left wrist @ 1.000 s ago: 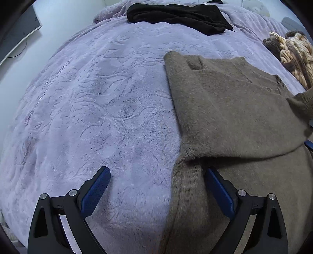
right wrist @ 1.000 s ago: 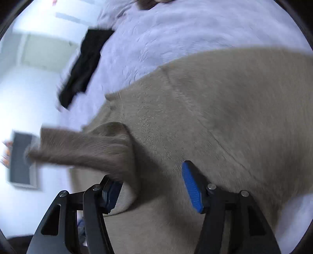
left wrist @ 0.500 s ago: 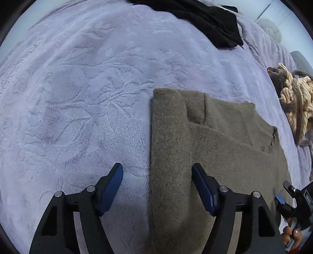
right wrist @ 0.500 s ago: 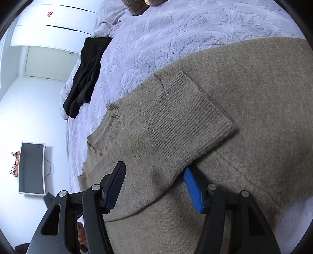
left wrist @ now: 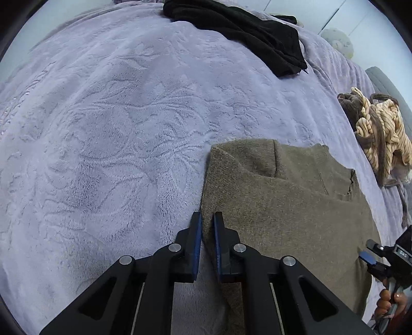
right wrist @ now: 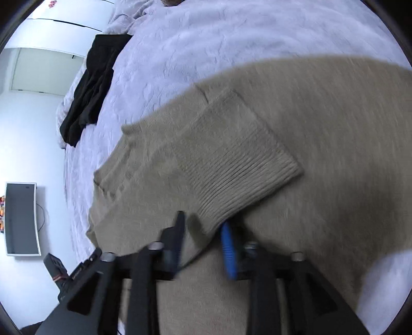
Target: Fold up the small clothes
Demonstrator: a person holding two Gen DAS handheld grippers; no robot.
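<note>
lilac bed blanket [left wrist: 108, 134] under me, brown sweater [left wrist: 283, 214] running straight ahead of my left gripper [left wrist: 206, 226].
left gripper clenched on its near-left folded edge; right gripper [right wrist: 203, 232], closing around the sleeve cuff [right wrist: 239, 170], works the opposite side.

No readable text anywhere: the small light markings on the right gripper [left wrist: 370, 259] body in the left wrist view and the red mark on the white cabinet [right wrist: 51, 3] at top left of the right wrist view are too small and blurred.

Sweater [left wrist: 283, 211] on bedspread [left wrist: 116, 128] (garment [left wrist: 244, 28] behind).
</note>
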